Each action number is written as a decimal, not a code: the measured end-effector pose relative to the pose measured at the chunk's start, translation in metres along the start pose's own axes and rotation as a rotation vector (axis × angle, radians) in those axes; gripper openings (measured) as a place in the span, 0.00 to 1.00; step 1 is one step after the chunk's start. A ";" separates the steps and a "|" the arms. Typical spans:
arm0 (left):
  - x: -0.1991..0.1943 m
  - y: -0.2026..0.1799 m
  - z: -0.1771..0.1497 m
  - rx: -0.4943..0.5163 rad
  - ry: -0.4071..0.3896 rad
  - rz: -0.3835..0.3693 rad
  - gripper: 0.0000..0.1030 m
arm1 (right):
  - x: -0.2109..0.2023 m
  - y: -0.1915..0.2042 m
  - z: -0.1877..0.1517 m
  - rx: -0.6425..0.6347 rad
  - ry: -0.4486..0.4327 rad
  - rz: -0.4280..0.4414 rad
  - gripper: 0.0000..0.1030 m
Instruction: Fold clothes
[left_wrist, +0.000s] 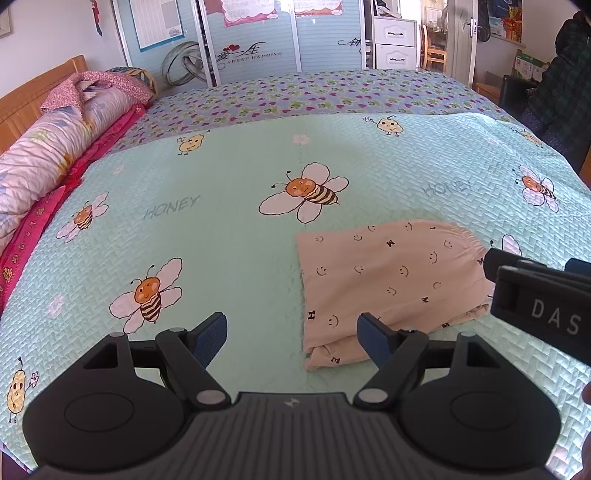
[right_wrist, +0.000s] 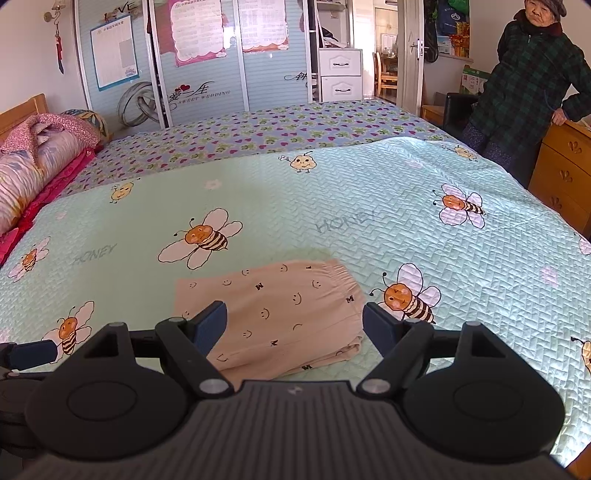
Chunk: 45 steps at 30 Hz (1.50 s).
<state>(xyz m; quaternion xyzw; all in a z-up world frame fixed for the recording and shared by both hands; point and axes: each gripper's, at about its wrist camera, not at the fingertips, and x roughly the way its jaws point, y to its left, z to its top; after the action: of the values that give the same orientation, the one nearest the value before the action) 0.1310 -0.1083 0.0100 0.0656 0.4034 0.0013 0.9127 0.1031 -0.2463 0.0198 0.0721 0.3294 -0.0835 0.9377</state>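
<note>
A beige garment with smiley faces (left_wrist: 391, 288) lies folded into a compact rectangle on the mint bee-print bedspread (left_wrist: 221, 258); it also shows in the right wrist view (right_wrist: 280, 317). My left gripper (left_wrist: 291, 334) is open and empty, just left of the garment's near corner, above the bed. My right gripper (right_wrist: 293, 325) is open and empty, held over the garment's near edge. The right gripper's body shows at the right edge of the left wrist view (left_wrist: 539, 299). One blue finger of the left gripper (right_wrist: 33, 354) shows at the far left of the right wrist view.
Rolled quilts and a red blanket (left_wrist: 48, 158) lie along the bed's left side by the wooden headboard (left_wrist: 33, 92). A person in a dark plaid coat (right_wrist: 528, 81) stands by the bed's far right corner next to a wooden dresser (right_wrist: 565, 173). A wardrobe (right_wrist: 192, 59) stands behind.
</note>
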 end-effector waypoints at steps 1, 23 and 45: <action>0.000 0.000 -0.001 0.000 0.002 0.000 0.78 | 0.000 0.000 0.000 0.000 0.000 0.000 0.79; 0.049 0.077 -0.026 -0.265 0.103 -0.439 0.78 | 0.019 -0.072 -0.037 0.288 0.030 0.271 0.79; 0.254 0.091 0.028 -0.451 0.318 -0.632 0.81 | 0.190 -0.175 -0.096 1.000 0.194 0.480 0.80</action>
<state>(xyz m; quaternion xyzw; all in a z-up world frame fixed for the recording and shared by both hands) 0.3277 -0.0072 -0.1477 -0.2639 0.5292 -0.1806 0.7859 0.1556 -0.4192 -0.1885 0.5883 0.3087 -0.0066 0.7474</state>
